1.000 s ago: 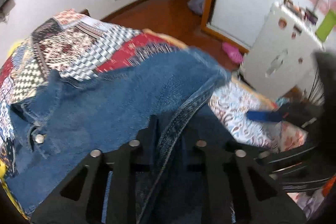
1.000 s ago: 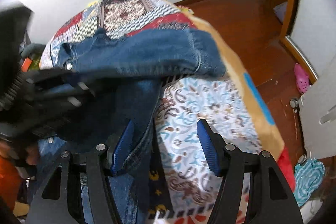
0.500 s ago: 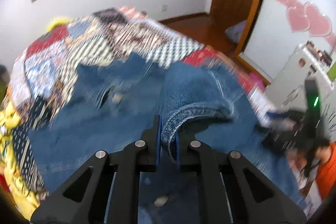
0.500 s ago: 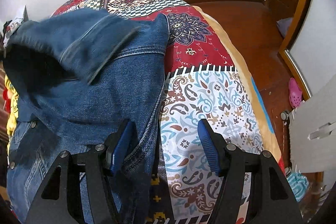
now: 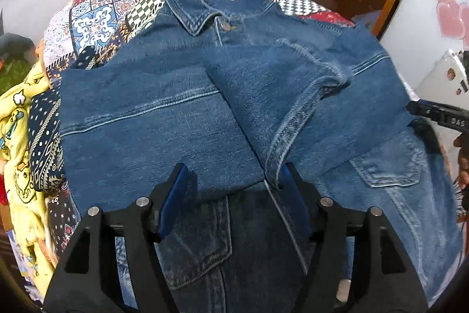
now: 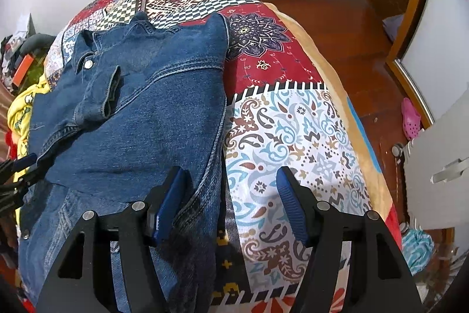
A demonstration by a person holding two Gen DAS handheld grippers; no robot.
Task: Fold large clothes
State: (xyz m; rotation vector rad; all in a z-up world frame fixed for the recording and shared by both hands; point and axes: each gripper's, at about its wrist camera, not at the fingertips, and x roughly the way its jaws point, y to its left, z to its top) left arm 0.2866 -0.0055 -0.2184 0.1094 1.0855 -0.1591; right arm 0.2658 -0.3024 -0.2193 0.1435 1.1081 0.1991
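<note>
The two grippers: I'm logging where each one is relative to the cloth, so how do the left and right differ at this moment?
The left gripper hangs fully over the denim jacket, its fingers bracketing the end of the folded-in sleeve; the right gripper straddles the jacket's side edge, one finger over denim, the other over the patterned bedspread. Shared: both are open, gripping nothing, with blue pads.

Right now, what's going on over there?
A person with two handheld grippers is folding a blue denim jacket on a patchwork-quilted bed. One sleeve lies folded across the jacket's body. The left gripper hovers at the sleeve's cuff end, the right gripper over the jacket's side edge. Both jaws open, holding nothing.
</note>
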